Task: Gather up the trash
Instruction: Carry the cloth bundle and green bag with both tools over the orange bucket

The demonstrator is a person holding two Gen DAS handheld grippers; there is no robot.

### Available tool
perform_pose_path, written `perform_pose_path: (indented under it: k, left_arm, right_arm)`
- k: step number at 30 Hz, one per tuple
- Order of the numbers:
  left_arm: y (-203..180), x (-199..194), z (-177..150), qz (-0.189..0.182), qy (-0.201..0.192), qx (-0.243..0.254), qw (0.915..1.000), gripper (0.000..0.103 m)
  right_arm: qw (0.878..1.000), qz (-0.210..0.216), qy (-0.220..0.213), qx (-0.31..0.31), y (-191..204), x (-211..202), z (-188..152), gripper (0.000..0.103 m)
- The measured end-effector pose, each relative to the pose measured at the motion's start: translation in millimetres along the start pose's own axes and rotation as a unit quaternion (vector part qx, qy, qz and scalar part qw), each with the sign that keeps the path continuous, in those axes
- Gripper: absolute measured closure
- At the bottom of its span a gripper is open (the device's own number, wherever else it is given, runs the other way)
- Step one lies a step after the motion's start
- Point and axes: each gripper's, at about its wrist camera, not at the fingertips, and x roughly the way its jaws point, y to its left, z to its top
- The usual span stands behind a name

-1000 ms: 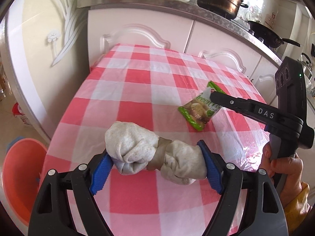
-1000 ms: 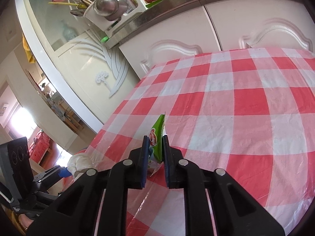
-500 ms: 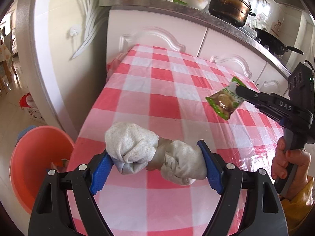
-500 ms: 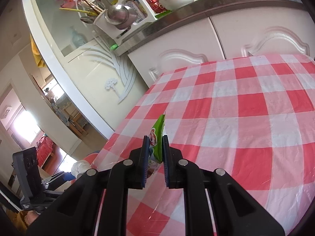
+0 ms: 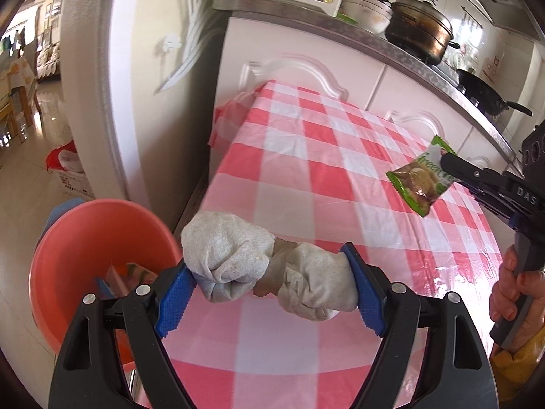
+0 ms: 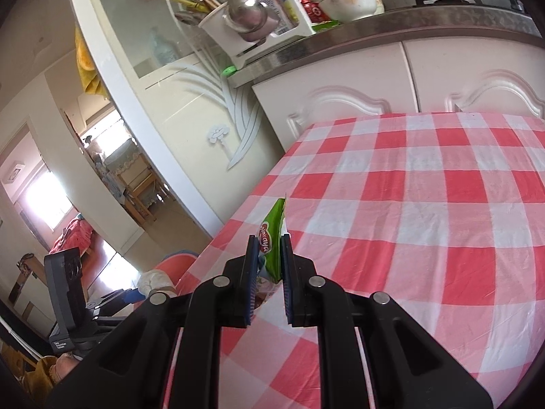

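Note:
My left gripper [image 5: 269,288] is shut on a crumpled white tissue wad [image 5: 265,266], held in the air over the left edge of the red-checked table [image 5: 340,177]. An orange bin [image 5: 85,245] with some scraps inside stands on the floor below and to the left of it. My right gripper [image 6: 269,266] is shut on a green snack wrapper [image 6: 272,235], held above the table. In the left wrist view the wrapper [image 5: 422,179] hangs at the right, clamped by the right gripper [image 5: 449,167]. In the right wrist view the tissue [image 6: 153,279] and bin [image 6: 173,262] show at lower left.
White kitchen cabinets [image 5: 306,71] run behind the table, with a pot [image 5: 420,32], bowls and a dish rack [image 6: 259,24] on the counter. A glass partition [image 5: 153,51] stands left of the table. A small basket [image 5: 68,170] sits on the floor beyond the bin.
My left gripper has carried the tissue leftward to the table edge, bringing the orange bin closer. My right gripper has lifted the wrapper and followed to the left.

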Motion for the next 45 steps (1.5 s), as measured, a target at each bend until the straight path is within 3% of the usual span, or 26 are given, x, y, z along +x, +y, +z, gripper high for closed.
perform_pose_path:
  k: [20,29,45]
  left_arm:
    - [84.1,-17.9,-17.7,0.056,-0.014,-0.055,0.9968,0.021]
    - [114.6,-15.6,-27.7,0.076,-0.009,-0.077,0.9941,0.021]
    - [154.4,-4.1,-39.9,0.102,0.004,-0.114,0.9882,0.021]
  right_arm:
    - [0.995,0.020,0.061,-0.080,97.4,39.9,-21.1,0.088]
    - [0.987,0.042,0.092,-0.128,145.9,66.0,-29.6,0.088]
    - [0.972,0.078,0.148,-0.165,191.6,124.7,-35.3,0.088]
